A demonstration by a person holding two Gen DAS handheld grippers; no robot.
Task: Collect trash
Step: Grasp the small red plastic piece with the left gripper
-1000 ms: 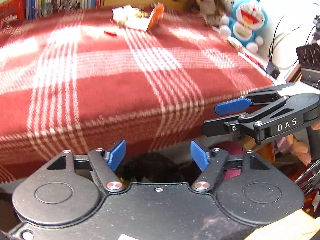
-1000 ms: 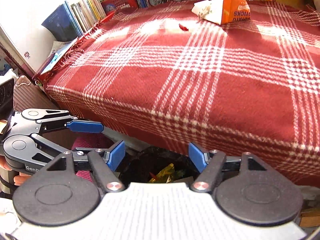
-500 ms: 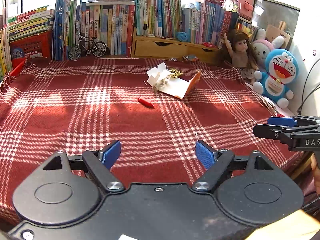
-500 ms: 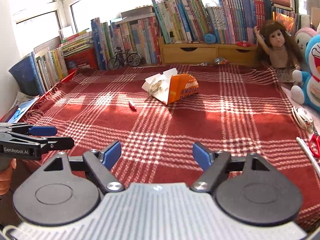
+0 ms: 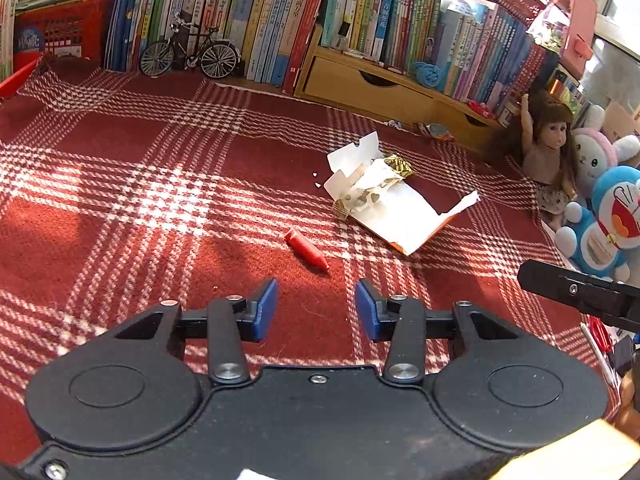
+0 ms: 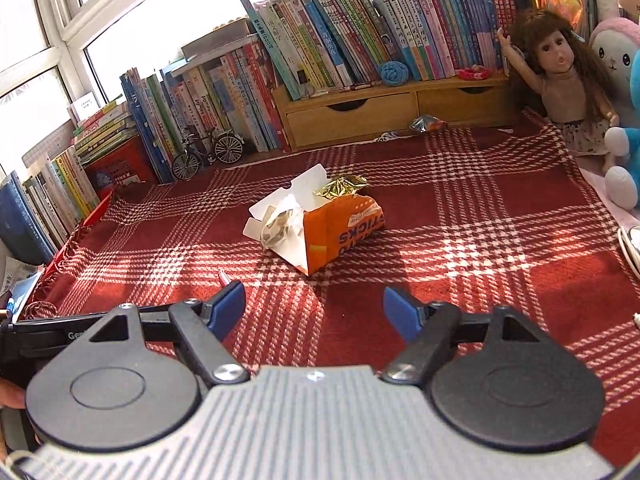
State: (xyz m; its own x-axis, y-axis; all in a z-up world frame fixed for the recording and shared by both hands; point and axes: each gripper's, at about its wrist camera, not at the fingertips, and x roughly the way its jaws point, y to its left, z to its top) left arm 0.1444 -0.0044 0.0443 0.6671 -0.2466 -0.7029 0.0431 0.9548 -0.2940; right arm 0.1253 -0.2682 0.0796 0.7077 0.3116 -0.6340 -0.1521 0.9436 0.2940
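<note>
A torn orange and white snack box with gold foil wrapper spilling out lies in the middle of the red plaid blanket. A small red crayon-like piece lies just in front of it. My left gripper hovers close behind that red piece, its jaws closing with nothing between them. My right gripper stands wide open and empty, short of the box. A crumpled shiny wrapper lies by the wooden drawers.
Books line the back, with a wooden drawer unit and a model bicycle. A doll and plush toys sit at the right edge. A red basket stands back left.
Both grippers rose from the black bin below the bed's edge and moved forward over the blanket toward the box. The left jaws have narrowed; the right stayed wide.
</note>
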